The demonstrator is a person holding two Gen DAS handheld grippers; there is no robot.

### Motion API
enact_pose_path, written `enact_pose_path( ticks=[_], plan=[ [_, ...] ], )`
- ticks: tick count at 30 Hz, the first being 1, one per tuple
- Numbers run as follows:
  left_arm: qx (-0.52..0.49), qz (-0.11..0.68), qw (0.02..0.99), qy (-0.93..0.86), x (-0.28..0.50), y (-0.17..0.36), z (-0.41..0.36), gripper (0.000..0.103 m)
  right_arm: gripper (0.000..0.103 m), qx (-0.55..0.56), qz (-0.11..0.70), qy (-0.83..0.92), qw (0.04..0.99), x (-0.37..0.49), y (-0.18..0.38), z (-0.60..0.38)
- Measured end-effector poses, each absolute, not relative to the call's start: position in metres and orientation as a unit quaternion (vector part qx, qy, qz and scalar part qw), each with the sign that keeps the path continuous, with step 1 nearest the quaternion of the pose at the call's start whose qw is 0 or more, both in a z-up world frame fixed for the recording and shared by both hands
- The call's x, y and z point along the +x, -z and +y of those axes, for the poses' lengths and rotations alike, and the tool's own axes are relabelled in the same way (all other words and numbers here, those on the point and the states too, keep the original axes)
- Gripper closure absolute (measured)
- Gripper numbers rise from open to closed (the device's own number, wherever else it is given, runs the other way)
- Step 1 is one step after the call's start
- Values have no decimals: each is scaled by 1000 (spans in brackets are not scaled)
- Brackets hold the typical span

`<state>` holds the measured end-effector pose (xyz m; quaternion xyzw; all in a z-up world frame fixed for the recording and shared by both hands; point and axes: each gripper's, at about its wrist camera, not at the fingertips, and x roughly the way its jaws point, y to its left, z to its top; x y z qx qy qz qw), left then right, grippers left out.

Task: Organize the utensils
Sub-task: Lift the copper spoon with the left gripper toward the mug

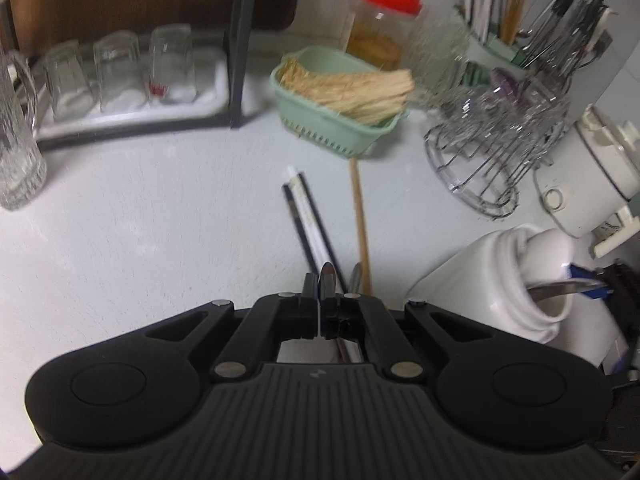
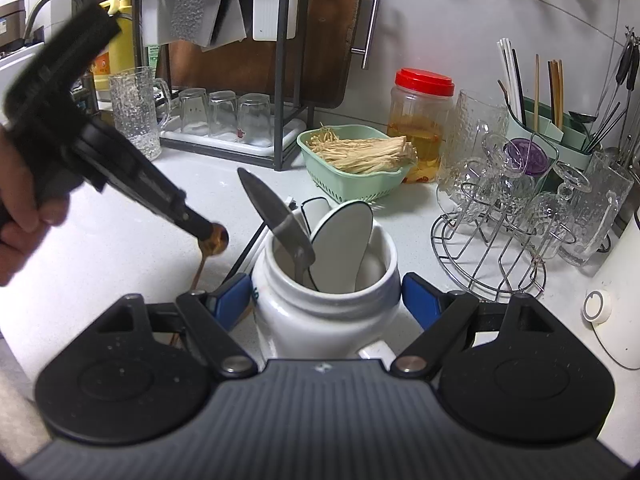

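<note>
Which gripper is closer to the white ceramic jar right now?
Right. The right gripper has its blue pads on either side of the white ceramic jar, while the left gripper hangs off to the jar's side, shut on a spoon.

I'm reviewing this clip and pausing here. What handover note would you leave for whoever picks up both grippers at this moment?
Left gripper: shut on a slim brownish utensil, held above the counter beside the jar.
Right gripper: shut on the white jar, blue pads on both sides, steadying it.
Done: a metal spoon and white spoons stand in the jar.
Left: put the held utensil away; the black and white chopsticks and a wooden chopstick lie on the counter.
</note>
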<state>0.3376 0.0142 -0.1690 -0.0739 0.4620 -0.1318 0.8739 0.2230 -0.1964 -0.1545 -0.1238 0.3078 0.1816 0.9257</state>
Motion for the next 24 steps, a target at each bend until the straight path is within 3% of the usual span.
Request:
enact_pose_path(
  ticks=[24],
  plan=[
    [-37,341,926,157,293,41,-16,102,18,-121,302,-176,929,230,157,-193]
  ],
)
